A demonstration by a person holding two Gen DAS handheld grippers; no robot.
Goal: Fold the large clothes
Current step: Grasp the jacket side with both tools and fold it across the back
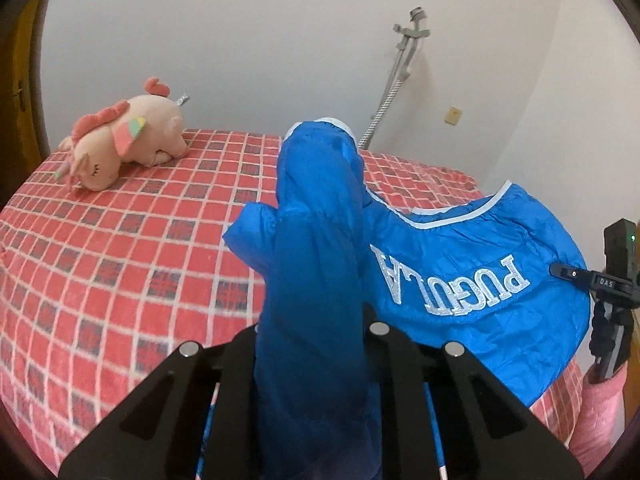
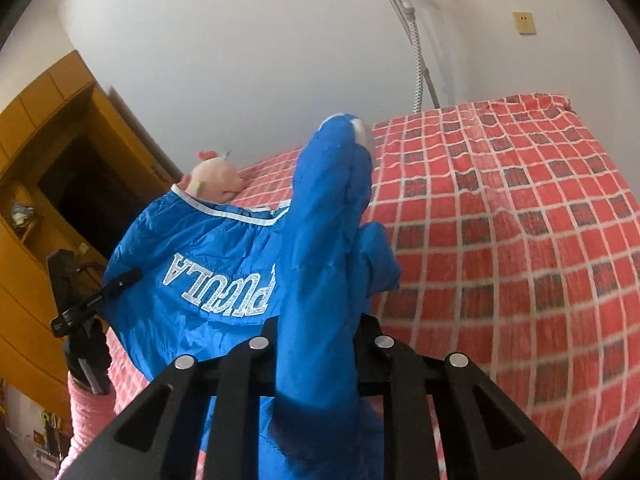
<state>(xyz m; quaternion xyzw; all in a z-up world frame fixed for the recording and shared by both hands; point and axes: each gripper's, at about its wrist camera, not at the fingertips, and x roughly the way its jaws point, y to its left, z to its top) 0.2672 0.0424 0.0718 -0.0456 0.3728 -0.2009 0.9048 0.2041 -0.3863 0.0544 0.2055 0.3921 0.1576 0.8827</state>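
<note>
A bright blue jacket (image 1: 460, 280) with white trim and silver lettering hangs stretched in the air between my two grippers, above a bed with a red checked cover (image 1: 120, 240). My left gripper (image 1: 316, 312) is shut on a bunched fold of the jacket, which hides its fingers. My right gripper (image 2: 320, 320) is shut on another bunched fold of the jacket (image 2: 200, 264); its fingers are hidden too. The right gripper's body also shows at the right edge of the left wrist view (image 1: 612, 300), and the left gripper's body at the left of the right wrist view (image 2: 76, 312).
A pink plush unicorn (image 1: 128, 140) lies at the far left of the bed, near the wall. A garment steamer pole (image 1: 392, 84) stands behind the bed. A wooden cabinet (image 2: 48, 184) stands to the left. The bed cover (image 2: 520, 240) spreads out to the right.
</note>
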